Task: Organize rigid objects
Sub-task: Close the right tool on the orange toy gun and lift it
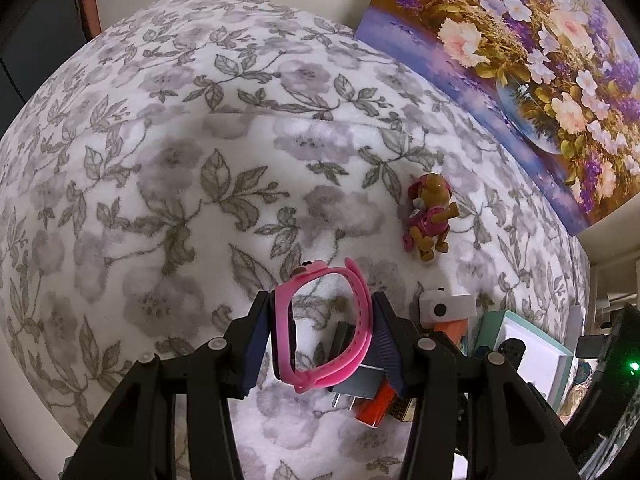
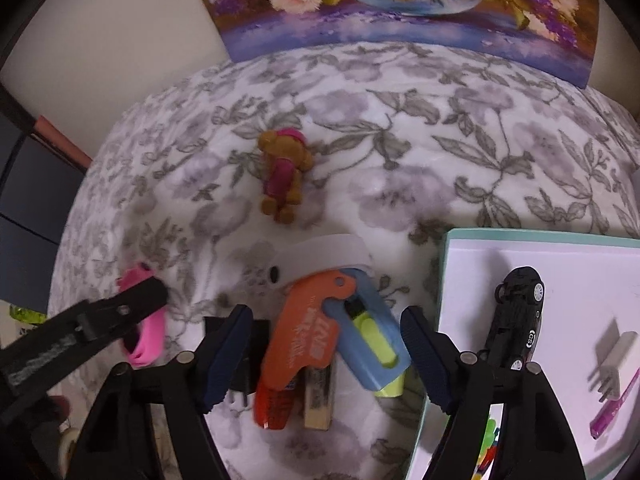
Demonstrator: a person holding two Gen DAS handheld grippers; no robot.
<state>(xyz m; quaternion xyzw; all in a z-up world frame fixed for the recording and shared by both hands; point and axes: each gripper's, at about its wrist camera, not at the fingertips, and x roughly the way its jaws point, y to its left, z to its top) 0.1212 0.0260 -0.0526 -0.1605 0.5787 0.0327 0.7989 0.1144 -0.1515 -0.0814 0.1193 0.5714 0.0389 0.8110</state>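
The left gripper [image 1: 322, 334] clamps a pink rubber watch band [image 1: 320, 328]; the right gripper [image 2: 324, 350] stands open above an orange plastic clip [image 2: 304, 340] on the floral blanket [image 2: 400, 160].

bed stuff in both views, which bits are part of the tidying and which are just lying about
Part of the job:
- pink watch, in the left tongs
- orange cutter, blue cutter, under the open right tongs
- dog toy
- box holding toy car, plug

Lying about:
- flower painting
- blanket
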